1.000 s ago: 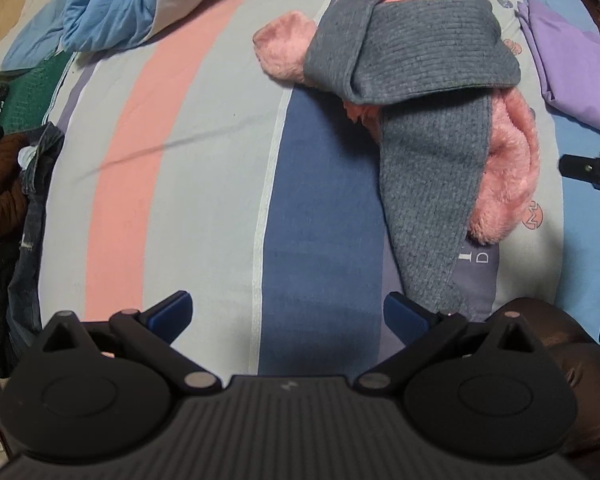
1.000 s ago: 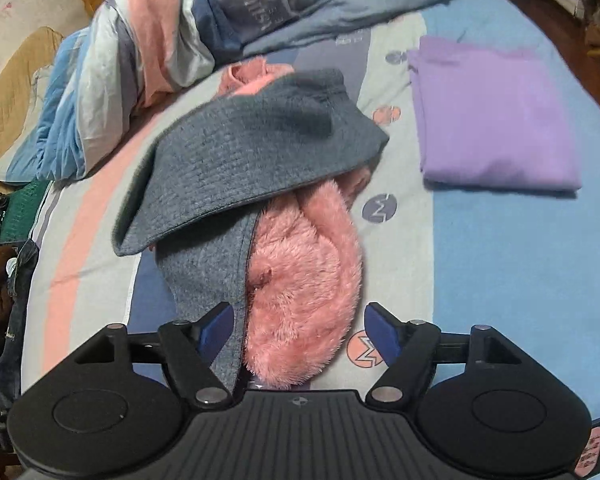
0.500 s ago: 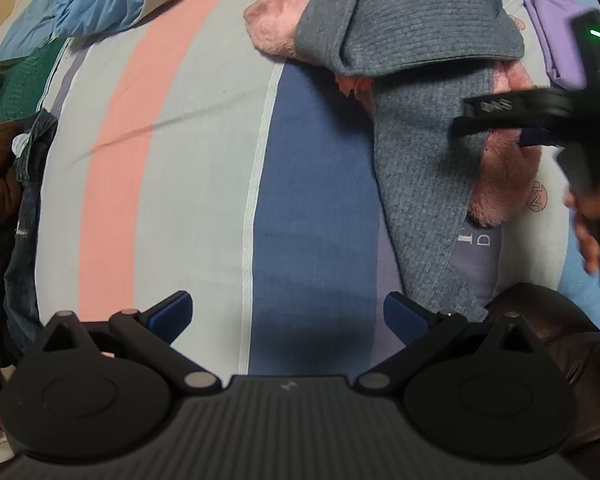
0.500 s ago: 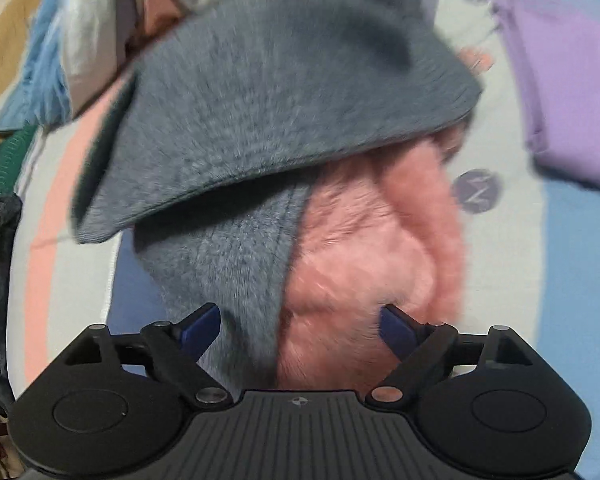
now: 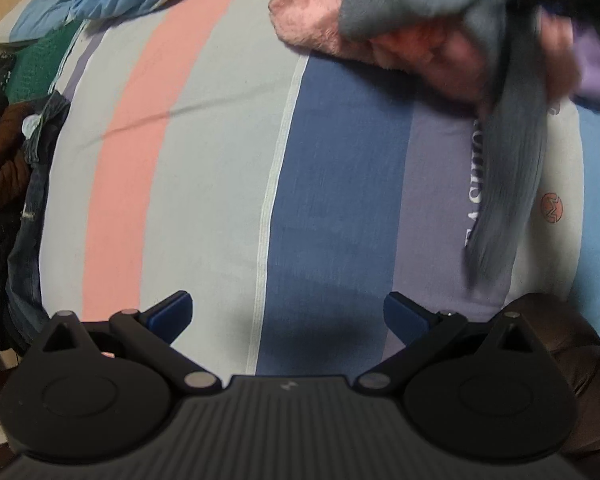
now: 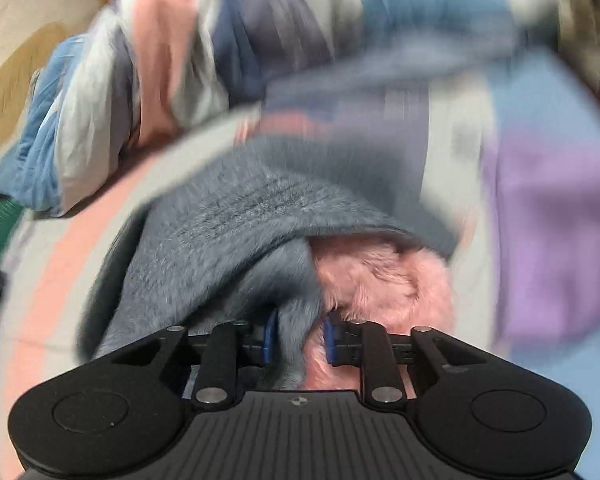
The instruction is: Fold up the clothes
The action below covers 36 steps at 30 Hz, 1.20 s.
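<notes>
Gripping: right gripper (image 6: 298, 340) clamped on a fold of the grey ribbed knit garment (image 6: 236, 240), jaws having just been closing, blue pads (image 6: 270, 338) pressed into the cloth from both sides.
Pinched alongside: fluffy pink fleece garment (image 6: 380, 276), touching the right-hand pad, tucked under the grey knit.
Hanging: grey knit's long sleeve (image 5: 508, 168), trailing down from the bunch at upper right in the left wrist view, blurred.
Poking out: pink fleece cuff (image 5: 304, 16), left of the grey bunch, resting on the striped bed sheet (image 5: 220, 160).
Hovering: left gripper (image 5: 288, 316), jaws spread wide, nothing between them, over bare blue and pale stripes, well apart from both garments.
Lying beside: folded lilac garment (image 6: 552, 240), right of the held clothes.
Heaped beyond: rumpled striped duvet (image 6: 140, 80), far edge of the bed.
</notes>
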Tool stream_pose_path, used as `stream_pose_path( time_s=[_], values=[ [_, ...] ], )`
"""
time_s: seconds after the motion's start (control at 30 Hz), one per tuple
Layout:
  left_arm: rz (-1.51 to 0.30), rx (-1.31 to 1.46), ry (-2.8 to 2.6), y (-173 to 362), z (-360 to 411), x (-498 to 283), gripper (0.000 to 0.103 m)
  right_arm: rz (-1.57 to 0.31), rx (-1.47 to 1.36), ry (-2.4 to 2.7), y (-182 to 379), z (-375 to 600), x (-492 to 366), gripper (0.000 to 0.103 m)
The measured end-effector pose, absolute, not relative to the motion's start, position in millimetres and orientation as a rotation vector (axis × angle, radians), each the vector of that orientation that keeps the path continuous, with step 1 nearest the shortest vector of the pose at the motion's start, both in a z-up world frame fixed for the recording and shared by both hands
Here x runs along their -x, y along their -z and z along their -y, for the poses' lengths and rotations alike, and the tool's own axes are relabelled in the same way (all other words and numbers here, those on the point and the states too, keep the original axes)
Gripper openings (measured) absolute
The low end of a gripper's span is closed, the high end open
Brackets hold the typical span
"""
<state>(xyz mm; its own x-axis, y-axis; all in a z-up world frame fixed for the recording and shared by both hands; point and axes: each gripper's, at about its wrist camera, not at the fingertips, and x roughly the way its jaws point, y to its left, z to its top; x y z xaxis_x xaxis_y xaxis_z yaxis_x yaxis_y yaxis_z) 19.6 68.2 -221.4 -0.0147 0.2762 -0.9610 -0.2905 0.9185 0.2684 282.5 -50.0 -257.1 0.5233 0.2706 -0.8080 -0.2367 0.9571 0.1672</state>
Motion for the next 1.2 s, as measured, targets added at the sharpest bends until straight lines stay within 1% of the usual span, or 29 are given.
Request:
stream_pose_path(
  time_s=[0.03, 0.07, 0.17, 0.27, 0.33, 0.4, 0.43, 0.47, 0.5, 0.53, 0.6, 0.7, 0.77, 0.83, 0.87, 0.97, 1.07, 1.2],
  values=[
    [-1.517, 0.007, -0.448, 220, -68, -20, 0.103, -0.904, 0.027, -0.285, 242, 48, -295, 0.013],
    [-1.515, 0.003, -0.451, 219, -69, -20, 0.103, -0.862, 0.05, -0.264, 229, 51, -308, 0.013],
    [-1.521, 0.02, -0.467, 220, -72, -19, 0.103, -0.796, -0.006, -0.213, 188, 71, -349, 0.012],
    [-1.53, 0.045, -0.468, 225, -71, -22, 0.103, -0.712, 0.165, -0.24, 173, 60, -348, 0.012],
    [-1.528, 0.035, -0.455, 226, -66, -25, 0.103, -0.734, 0.286, -0.282, 186, 45, -337, 0.015],
    [-1.517, 0.015, -0.438, 224, -62, -29, 0.103, -0.816, 0.336, -0.303, 210, 42, -327, 0.017],
    [-1.511, 0.007, -0.431, 223, -59, -30, 0.103, -0.852, 0.346, -0.309, 222, 42, -321, 0.024],
    [-1.509, 0.003, -0.427, 223, -59, -30, 0.103, -0.88, 0.345, -0.315, 231, 43, -313, 0.025],
    [-1.51, 0.001, -0.425, 224, -58, -31, 0.103, -0.903, 0.339, -0.325, 239, 45, -303, 0.03],
    [-1.513, 0.002, -0.424, 225, -59, -31, 0.103, -0.921, 0.332, -0.349, 246, 47, -290, 0.041],
    [-1.523, 0.013, -0.428, 228, -62, -32, 0.103, -0.942, 0.337, -0.393, 258, 51, -261, 0.053],
    [-1.529, 0.027, -0.438, 231, -66, -32, 0.103, -0.924, 0.363, -0.419, 264, 63, -212, 0.055],
    [-1.53, 0.023, -0.438, 233, -66, -33, 0.103, -0.877, 0.371, -0.384, 265, 79, -180, 0.064],
    [-1.532, 0.014, -0.429, 234, -65, -34, 0.103, -0.78, 0.475, -0.327, 273, 89, -161, 0.074],
    [-1.533, 0.009, -0.424, 235, -64, -34, 0.103, -0.731, 0.544, -0.296, 279, 94, -154, 0.076],
    [-1.546, -0.012, -0.41, 241, -58, -38, 0.103, -0.693, 0.707, -0.276, 299, 105, -157, 0.076],
    [-1.561, -0.035, -0.396, 247, -51, -42, 0.103, -0.719, 0.741, -0.267, 314, 120, -179, 0.073],
    [-1.572, -0.055, -0.388, 252, -44, -50, 0.103, -0.802, 0.836, -0.275, 346, 124, -217, 0.07]
  ],
)
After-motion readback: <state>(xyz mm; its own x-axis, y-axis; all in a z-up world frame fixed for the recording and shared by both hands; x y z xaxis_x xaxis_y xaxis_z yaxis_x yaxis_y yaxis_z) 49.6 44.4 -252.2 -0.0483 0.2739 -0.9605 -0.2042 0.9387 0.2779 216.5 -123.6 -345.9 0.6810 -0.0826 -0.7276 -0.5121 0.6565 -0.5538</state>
